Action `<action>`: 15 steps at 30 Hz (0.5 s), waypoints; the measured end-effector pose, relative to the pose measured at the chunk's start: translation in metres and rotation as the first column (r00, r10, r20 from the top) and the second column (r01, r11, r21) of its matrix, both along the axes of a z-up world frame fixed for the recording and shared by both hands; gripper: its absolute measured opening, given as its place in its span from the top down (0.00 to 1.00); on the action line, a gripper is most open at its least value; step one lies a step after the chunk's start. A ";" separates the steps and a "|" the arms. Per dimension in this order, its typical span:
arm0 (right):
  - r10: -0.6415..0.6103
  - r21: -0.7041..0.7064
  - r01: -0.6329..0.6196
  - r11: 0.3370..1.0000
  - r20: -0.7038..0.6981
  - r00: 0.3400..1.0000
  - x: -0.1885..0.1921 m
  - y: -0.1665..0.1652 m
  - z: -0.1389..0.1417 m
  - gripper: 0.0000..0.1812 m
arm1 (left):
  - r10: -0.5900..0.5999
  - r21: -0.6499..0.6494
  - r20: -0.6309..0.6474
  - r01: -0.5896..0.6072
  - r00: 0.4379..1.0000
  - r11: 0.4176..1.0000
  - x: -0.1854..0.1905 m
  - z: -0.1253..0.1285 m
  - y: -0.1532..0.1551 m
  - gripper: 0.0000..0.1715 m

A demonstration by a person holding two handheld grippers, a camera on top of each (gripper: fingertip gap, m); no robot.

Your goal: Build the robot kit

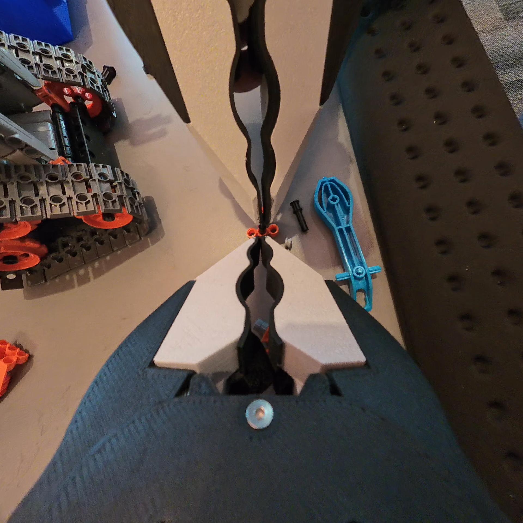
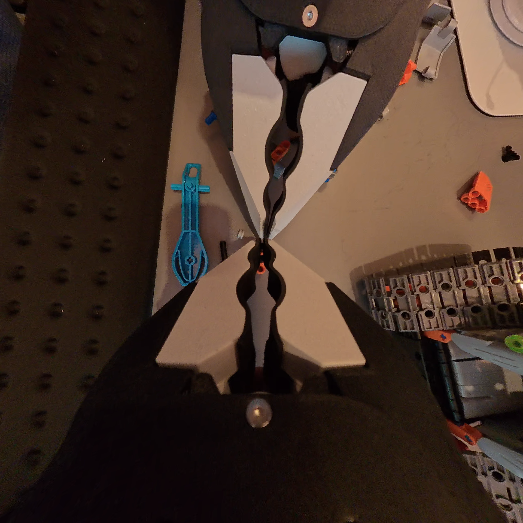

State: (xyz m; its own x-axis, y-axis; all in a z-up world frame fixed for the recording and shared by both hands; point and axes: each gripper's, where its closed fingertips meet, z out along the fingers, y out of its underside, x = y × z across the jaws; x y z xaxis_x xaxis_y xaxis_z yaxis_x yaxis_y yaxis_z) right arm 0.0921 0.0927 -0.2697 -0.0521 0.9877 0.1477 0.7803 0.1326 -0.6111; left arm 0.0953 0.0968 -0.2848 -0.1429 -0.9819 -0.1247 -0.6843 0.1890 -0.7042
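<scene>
We see the tracked vehicle (image 1: 65,181) far left of the orange connector (image 1: 261,231). Left gripper (image 1: 261,240) and right gripper (image 2: 261,246) meet tip to tip on it, fingers of both closed; its long axis runs crosswise. Right of it: black pin (image 1: 299,215), blue tool (image 1: 343,237). Contact points hidden on the tabletop (image 1: 198,184).

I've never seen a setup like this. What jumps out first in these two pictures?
Two pointed grippers meet tip to tip at the centre, the left gripper and right gripper both pinching one small orange connector piece between them. Beside them on the pale table lies a bright blue plastic tool with a small black pin next to it. On the other side sits a tracked model vehicle with grey treads and orange wheels.
</scene>
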 end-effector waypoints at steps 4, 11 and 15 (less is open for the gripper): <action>-0.009 -0.009 0.010 1.000 0.025 1.000 -0.002 0.000 0.000 1.00 | -0.002 -0.005 0.000 0.002 1.000 1.000 0.001 0.000 0.000 1.00; -0.053 -0.080 0.056 0.995 0.029 0.998 -0.003 0.003 -0.002 1.00 | -0.006 0.010 -0.040 0.007 0.999 1.000 0.001 -0.010 -0.001 1.00; -0.086 -0.113 0.082 0.990 -0.028 0.996 0.000 0.007 -0.001 1.00 | 0.017 0.008 -0.018 -0.017 1.000 1.000 0.005 -0.005 0.003 1.00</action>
State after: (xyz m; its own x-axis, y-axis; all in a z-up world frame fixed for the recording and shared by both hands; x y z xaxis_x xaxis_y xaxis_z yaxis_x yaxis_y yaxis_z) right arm 0.0924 0.0996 -0.2712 0.0348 0.9987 0.0369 0.7653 -0.0029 -0.6436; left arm 0.0999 0.0995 -0.2900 -0.1285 -0.9831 -0.1304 -0.7002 0.1830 -0.6900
